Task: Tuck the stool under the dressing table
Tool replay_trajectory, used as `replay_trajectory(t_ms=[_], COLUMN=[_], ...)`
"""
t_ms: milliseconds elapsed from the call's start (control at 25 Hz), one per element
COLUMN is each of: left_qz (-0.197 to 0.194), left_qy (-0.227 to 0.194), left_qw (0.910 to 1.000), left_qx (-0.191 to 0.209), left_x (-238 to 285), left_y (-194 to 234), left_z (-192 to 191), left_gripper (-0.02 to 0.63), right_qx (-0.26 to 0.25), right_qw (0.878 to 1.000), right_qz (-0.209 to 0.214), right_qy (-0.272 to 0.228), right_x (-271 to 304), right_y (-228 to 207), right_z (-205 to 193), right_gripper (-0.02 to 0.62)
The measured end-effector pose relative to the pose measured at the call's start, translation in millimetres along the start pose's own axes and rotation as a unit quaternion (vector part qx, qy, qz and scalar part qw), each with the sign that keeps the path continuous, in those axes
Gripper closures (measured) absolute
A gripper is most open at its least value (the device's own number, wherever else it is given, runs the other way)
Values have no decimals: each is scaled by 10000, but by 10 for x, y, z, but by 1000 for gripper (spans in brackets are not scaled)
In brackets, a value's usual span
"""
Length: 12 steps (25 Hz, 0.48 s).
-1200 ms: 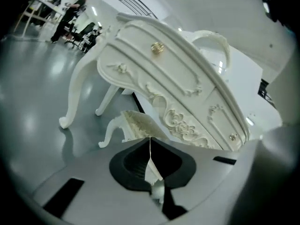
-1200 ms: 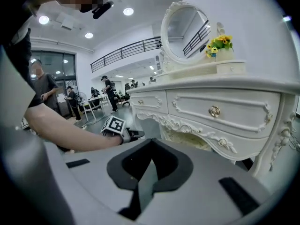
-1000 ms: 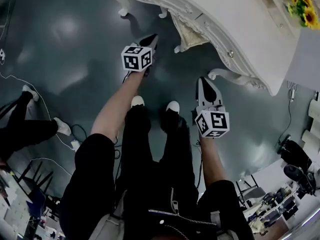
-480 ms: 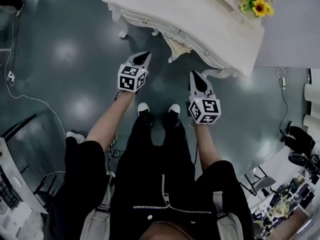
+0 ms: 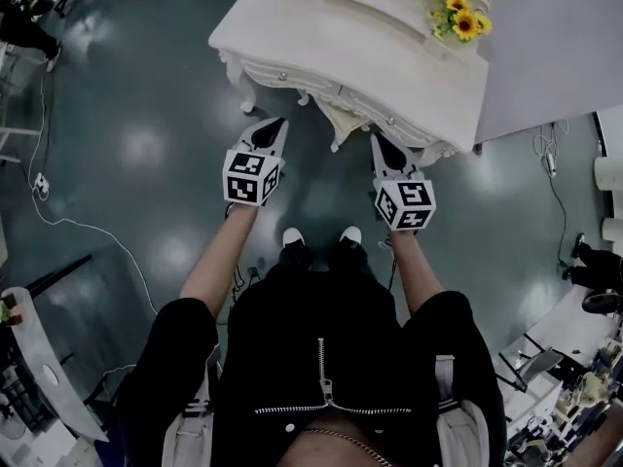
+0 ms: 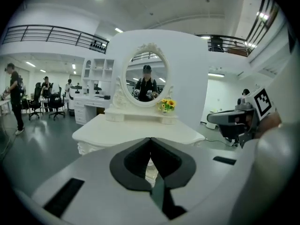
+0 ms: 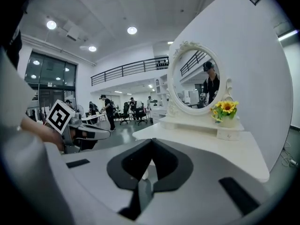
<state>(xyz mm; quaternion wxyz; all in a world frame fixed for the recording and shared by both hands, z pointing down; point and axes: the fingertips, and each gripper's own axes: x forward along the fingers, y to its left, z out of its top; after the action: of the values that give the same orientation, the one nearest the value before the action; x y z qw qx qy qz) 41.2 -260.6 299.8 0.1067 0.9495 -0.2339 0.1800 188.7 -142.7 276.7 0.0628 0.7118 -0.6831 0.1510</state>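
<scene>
Toward the upper middle of the head view, the white carved dressing desk (image 5: 389, 56) stood on the dark glossy floor (image 5: 146, 144), with a small pot of sunflowers (image 5: 458, 17) on its raised back shelf at the upper right. The cream padded stool (image 5: 347, 120) sat beneath the desk's front edge, with only a strip of seat and one leg showing.

The left claw (image 5: 273, 127) and right claw (image 5: 383, 147) hovered just in front of that edge, one on either side of the stool and touching nothing. Both gripper views showed the jaws closed tip to tip with nothing between them.

The stool appeared to be largely tucked, so the step in hand was probably a final check.

1. Confirm that the seat lies centred between the desk's legs.
2. If more depth is needed, lower both closed claws to the front of the seat.
3. Push with both at an equal rate, straight toward the desk, so the stool does not skew.
4. Stop before a stool leg strikes the desk, as a knock could tip the flower pot.
</scene>
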Motion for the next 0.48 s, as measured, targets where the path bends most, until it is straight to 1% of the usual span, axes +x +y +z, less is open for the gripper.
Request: replay_trajectory(t_ms=[80, 200, 320, 480], left_qz=[43, -4, -58, -97], left_qy=[-123, -347, -478, -589], left_qw=[9998, 9986, 9974, 9965], left_qx=[164, 396, 530, 588], left_x=[-109, -210, -274, -372], left_y=[-55, -149, -215, -269], left_z=[202, 444, 577, 673], left_gripper=[584, 584, 584, 584], right_qx=[-69, -191, -203, -228], right_qw=[9999, 9993, 9987, 9979], right_qz=[19, -7, -64, -141], right_qy=[-136, -331, -462, -593], right_x=[-71, -145, -189, -277], right_y=[3, 15, 9, 10], right_z=[180, 361, 442, 549], right_gripper=[592, 592, 592, 592])
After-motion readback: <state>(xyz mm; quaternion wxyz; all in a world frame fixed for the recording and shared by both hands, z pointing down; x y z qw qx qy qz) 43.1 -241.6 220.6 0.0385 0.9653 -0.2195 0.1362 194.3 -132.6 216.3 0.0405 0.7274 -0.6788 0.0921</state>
